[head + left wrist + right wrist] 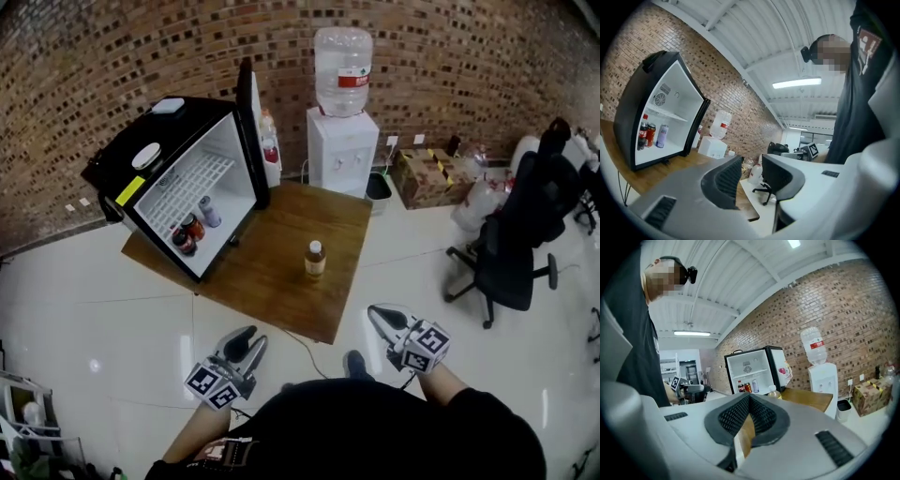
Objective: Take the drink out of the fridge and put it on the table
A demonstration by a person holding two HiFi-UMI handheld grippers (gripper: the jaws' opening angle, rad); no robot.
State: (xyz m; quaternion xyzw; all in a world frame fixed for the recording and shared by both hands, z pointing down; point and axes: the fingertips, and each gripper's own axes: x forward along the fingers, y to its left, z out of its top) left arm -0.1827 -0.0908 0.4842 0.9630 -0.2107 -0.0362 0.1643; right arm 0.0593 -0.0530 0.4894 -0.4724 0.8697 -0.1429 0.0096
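Tongs: left tongs jaws slightly apart, nothing between; right tongs jaws together, empty. Both well short of table.

Bottle: one, amber, pale cap, upright on table ahead, between both tongs, well apart. Likely light, stiff, smooth-sided; grip mid-body, below shoulder.

Fridge: one, door open, ahead-left of left tongs. Three drinks inside: dark bottle, red can, silver can. Cans probably dent easily.
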